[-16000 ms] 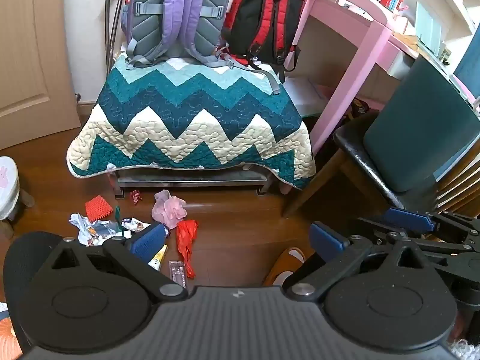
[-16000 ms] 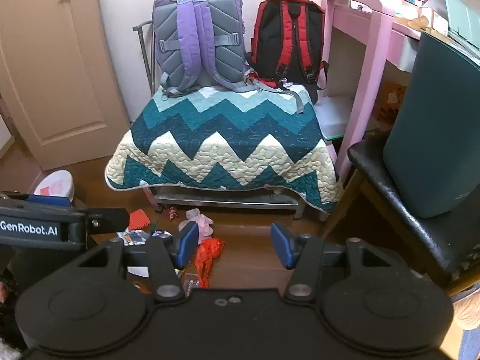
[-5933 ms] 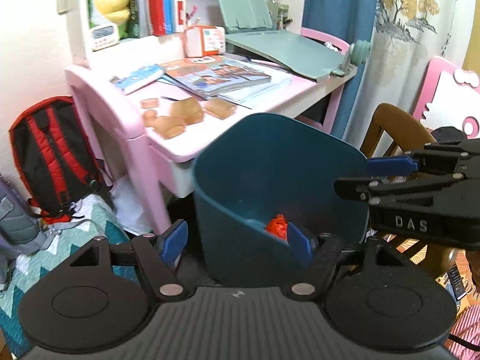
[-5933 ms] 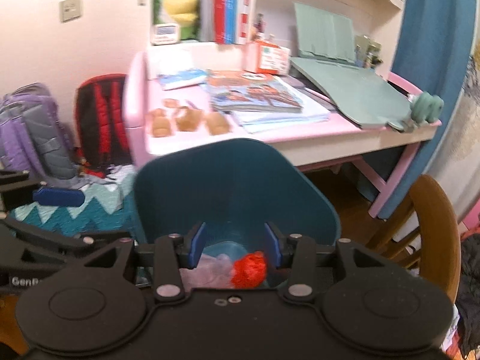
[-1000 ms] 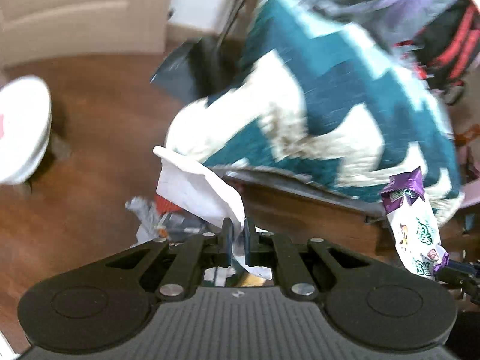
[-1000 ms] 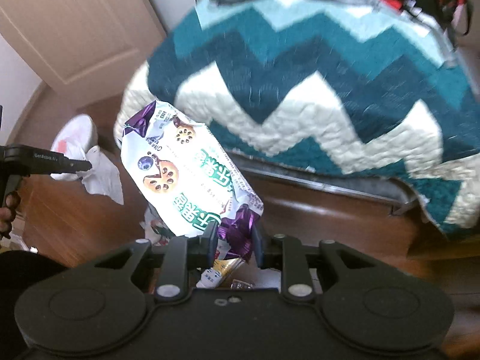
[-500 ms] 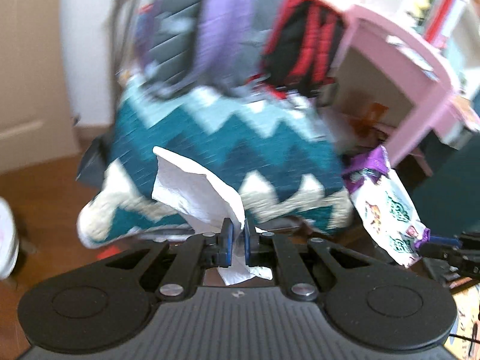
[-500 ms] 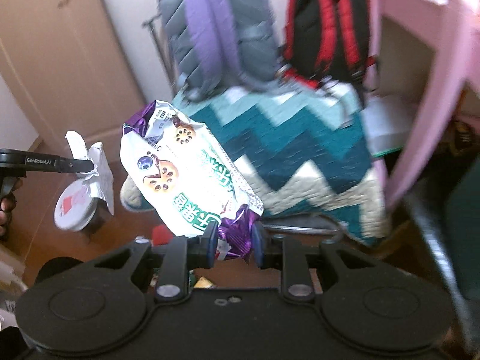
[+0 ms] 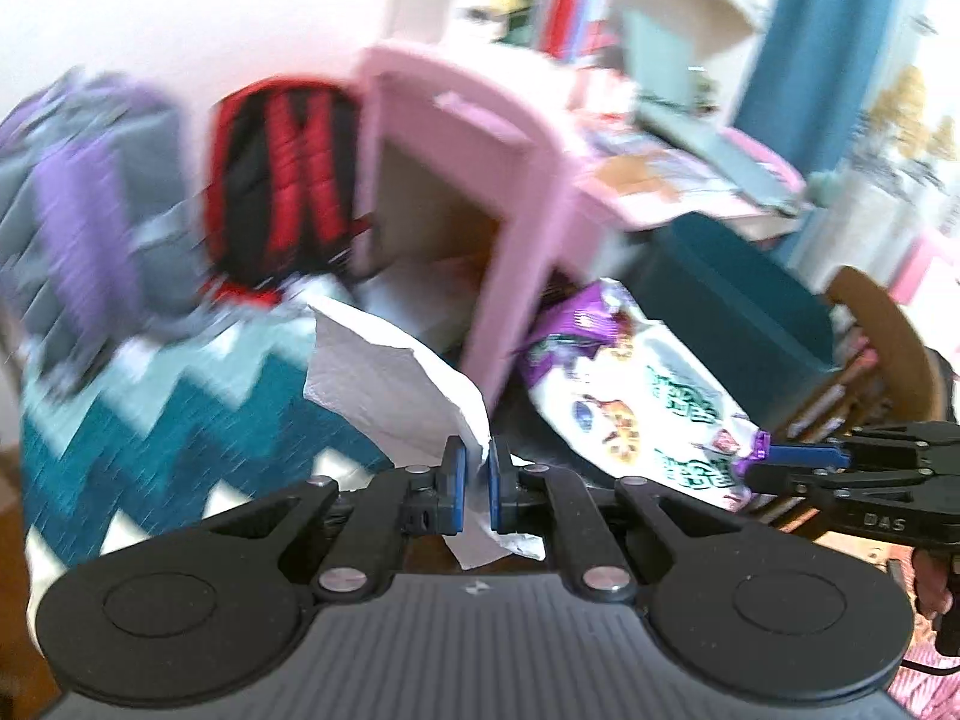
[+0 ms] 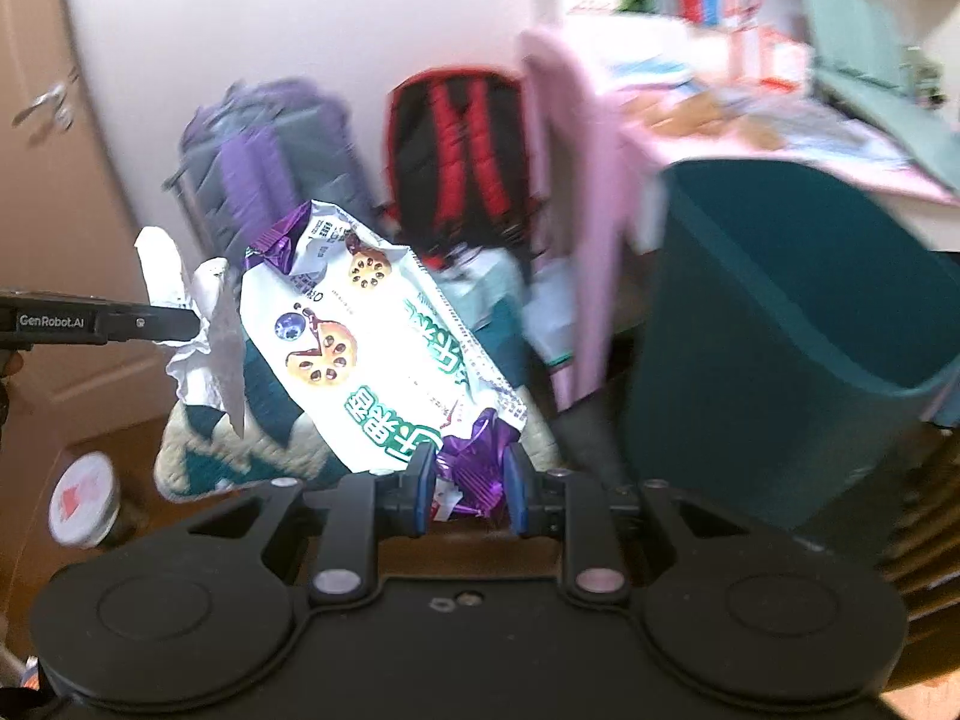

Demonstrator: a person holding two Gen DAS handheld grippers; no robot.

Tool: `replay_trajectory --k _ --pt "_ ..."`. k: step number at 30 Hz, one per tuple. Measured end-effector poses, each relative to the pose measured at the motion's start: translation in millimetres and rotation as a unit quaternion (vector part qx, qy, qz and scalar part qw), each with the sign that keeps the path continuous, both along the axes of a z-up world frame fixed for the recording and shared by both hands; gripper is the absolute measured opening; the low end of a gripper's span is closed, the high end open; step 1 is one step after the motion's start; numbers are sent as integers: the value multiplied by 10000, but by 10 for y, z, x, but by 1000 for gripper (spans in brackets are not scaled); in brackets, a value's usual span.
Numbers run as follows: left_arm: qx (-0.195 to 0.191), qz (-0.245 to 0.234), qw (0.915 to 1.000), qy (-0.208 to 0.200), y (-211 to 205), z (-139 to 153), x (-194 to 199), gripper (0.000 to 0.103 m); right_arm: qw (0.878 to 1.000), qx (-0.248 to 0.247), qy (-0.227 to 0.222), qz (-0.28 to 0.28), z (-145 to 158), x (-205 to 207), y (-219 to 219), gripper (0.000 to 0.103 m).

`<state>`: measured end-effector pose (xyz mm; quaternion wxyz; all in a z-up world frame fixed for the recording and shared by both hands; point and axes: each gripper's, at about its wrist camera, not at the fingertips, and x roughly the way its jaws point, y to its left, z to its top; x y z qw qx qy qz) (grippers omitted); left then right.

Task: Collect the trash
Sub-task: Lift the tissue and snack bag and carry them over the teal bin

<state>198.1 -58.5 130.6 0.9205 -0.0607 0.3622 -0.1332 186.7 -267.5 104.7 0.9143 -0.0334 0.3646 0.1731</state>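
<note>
a white tissue [image 9: 396,396] is pinched in the closed left gripper [image 9: 474,480]; a snack wrapper [image 10: 372,348] is clamped by the right gripper [image 10: 465,489]. a teal bin [image 10: 780,324] is seen beside a pink desk [image 9: 480,180], backpacks [image 10: 462,156] behind.

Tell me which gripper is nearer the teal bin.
Right. The right gripper, shut on the snack bag, sits just left of the teal bin. The left gripper, shut on the tissue, is farther left, beyond the bag.

Bin [image 10: 780,324] right of the snack wrapper [image 10: 372,354], tissue [image 10: 204,330] left (backpacks [image 10: 462,156] behind).
</note>
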Motion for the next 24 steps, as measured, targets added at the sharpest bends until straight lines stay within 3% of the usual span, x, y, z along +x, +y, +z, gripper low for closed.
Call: replay_trajectory --k 4,12,18,24 --pt "60 -474 9984 -295 -584 316 170 7 9986 48 -284 -432 218 28 -404 24" --pt "-185 -1198 9905 -650 -1556 754 504 7 9886 -2 -690 -1340 528 183 -1077 24" --pt "-75 -1506 9865 -637 -2199 831 756 7 9805 -236 -702 -1820 547 501 -1408 24" --pt "132 -1604 9862 -399 -2637 642 1057 7 9780 -394 -421 -2004 378 823 -1516 24"
